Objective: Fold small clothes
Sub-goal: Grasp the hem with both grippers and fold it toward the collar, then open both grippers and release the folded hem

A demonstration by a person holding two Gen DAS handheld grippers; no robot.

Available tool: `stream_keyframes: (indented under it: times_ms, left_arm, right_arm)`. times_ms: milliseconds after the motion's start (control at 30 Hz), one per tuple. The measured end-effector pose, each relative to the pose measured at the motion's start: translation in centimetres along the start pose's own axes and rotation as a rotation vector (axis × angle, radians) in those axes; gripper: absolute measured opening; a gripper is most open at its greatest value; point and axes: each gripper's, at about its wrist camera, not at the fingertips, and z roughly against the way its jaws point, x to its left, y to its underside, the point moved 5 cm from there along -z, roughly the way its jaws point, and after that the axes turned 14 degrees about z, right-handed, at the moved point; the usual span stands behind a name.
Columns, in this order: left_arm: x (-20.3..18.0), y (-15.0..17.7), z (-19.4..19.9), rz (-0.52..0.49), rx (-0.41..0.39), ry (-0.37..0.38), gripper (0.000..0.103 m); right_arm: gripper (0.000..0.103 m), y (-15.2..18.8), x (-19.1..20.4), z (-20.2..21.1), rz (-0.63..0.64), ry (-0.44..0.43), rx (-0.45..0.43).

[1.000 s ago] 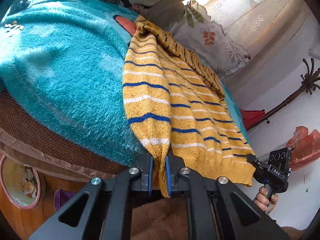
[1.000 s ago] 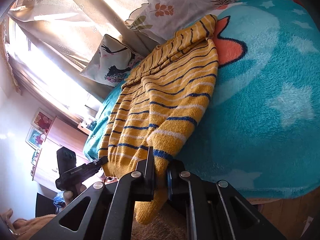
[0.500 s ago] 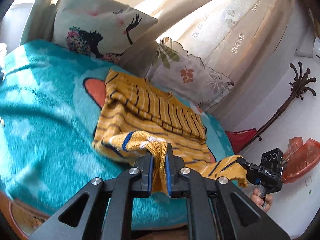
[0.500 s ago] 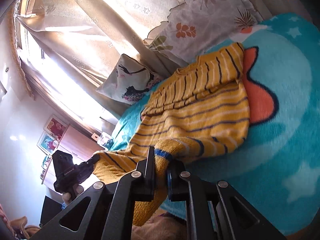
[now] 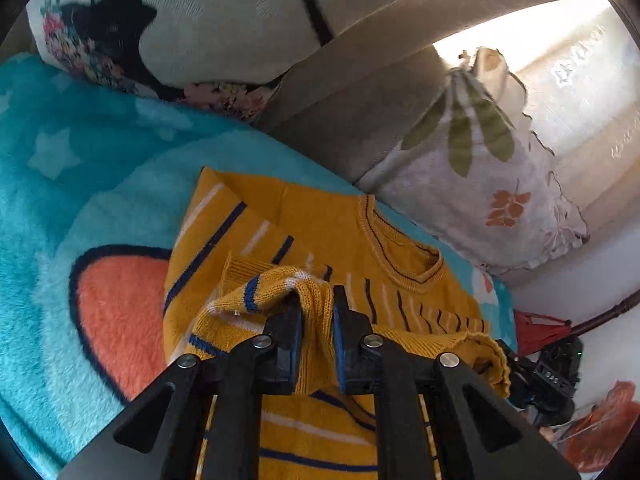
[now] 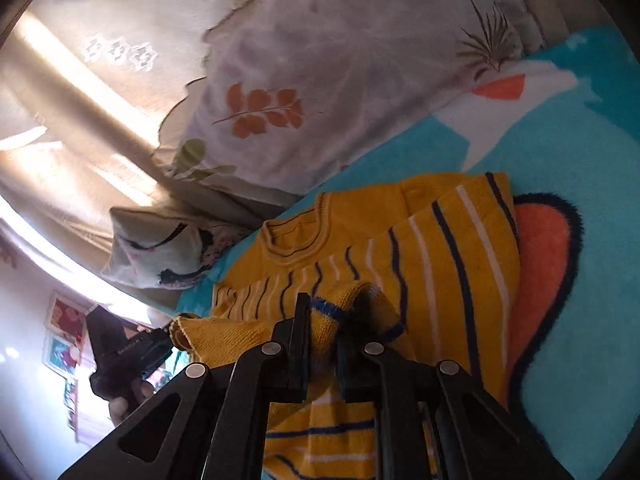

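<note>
A mustard knitted sweater (image 5: 320,224) with blue and white stripes lies on a teal plush blanket (image 5: 80,160), its round neckline toward the pillows. The lower half is doubled over the upper half. My left gripper (image 5: 318,300) is shut on one hem corner, just short of the collar. In the right wrist view the sweater (image 6: 440,248) shows the same fold. My right gripper (image 6: 322,312) has the other hem corner bunched between its jaws, which are opening. Each gripper appears in the other's view: the right gripper (image 5: 552,376) and the left gripper (image 6: 124,348), both at the hem edge.
Two pillows stand at the bed head: one with a dark figure print (image 5: 200,20), one with leaf prints (image 5: 480,184), (image 6: 320,80). Sunlit curtains (image 6: 80,120) hang behind. The blanket (image 6: 580,320) has an orange patch beside the sweater. A hand (image 6: 120,404) holds the left gripper.
Both grippers carried the hem forward from the bed's near edge over the sweater to near the neckline. The flat sweater is now folded in half. The pillows look much closer.
</note>
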Motion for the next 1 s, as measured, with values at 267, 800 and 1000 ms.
stream_keyframes:
  times_ms: [267, 800, 1000]
  left_arm:
    - [1.6, -2.9, 2.3, 0.189, -0.008, 0.257, 0.056]
    - [4.6, 4.4, 5.1, -0.298, -0.027, -0.242, 0.059]
    - [6.2, 7.3, 3.4, -0.362, 0.058, -0.272, 0.028]
  right_arm:
    - [0.063, -2.5, -3.3, -1.2, -0.180, -0.150, -0.097]
    - [0.070, 4.8, 1.2, 4.2, 0.384, 0.383, 0.059]
    - [0.045, 8.7, 0.9, 5.9, 0.416, 0.455, 0.046]
